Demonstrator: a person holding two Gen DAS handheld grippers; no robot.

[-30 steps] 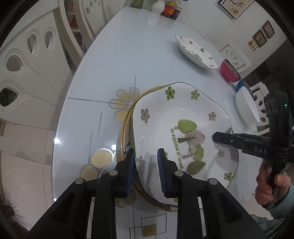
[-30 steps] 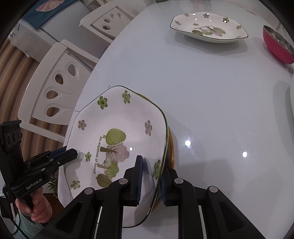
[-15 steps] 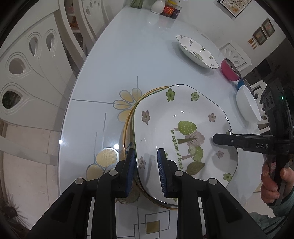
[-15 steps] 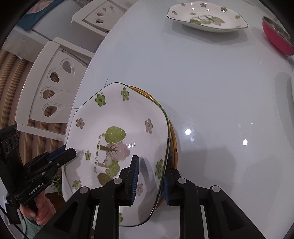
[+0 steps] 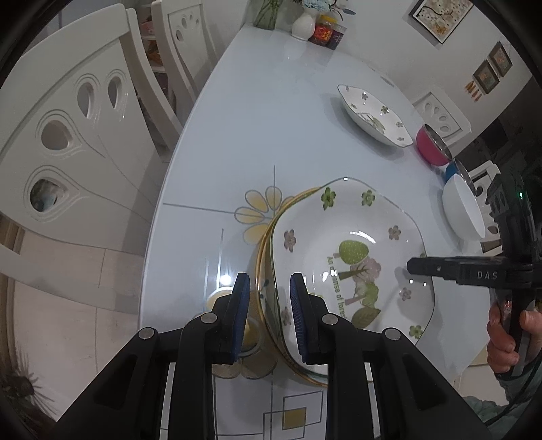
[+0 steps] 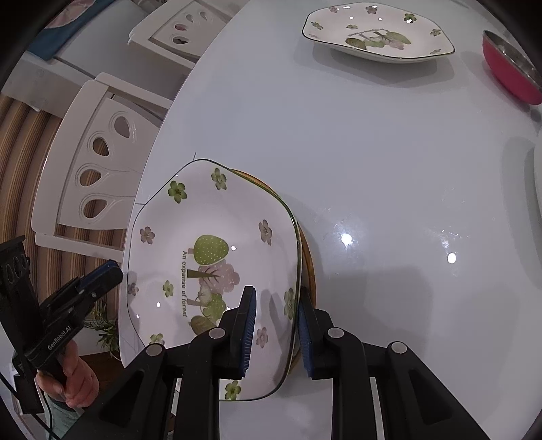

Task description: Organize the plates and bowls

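both grippers are letting go: left gripper [image 5: 269, 314] and right gripper [image 6: 276, 330] now standing apart astride opposite rims of the white flowered square plate [image 5: 342, 257], resting on the yellow-rimmed plate [image 5: 266, 233] at the near left. stacking seems done; next, fetching the far matching plate [image 6: 377, 32].

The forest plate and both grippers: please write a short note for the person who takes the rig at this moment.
Left gripper: open, jaws either side of the forest plate's rim, pads not touching.
Right gripper: open the same way on the opposite rim.
The forest plate sits on the yellow-rimmed plate at the near table edge.
Done: these two are stacked.
Left: second forest plate, red bowl, white bowl and blue bowl stand apart farther along the table.
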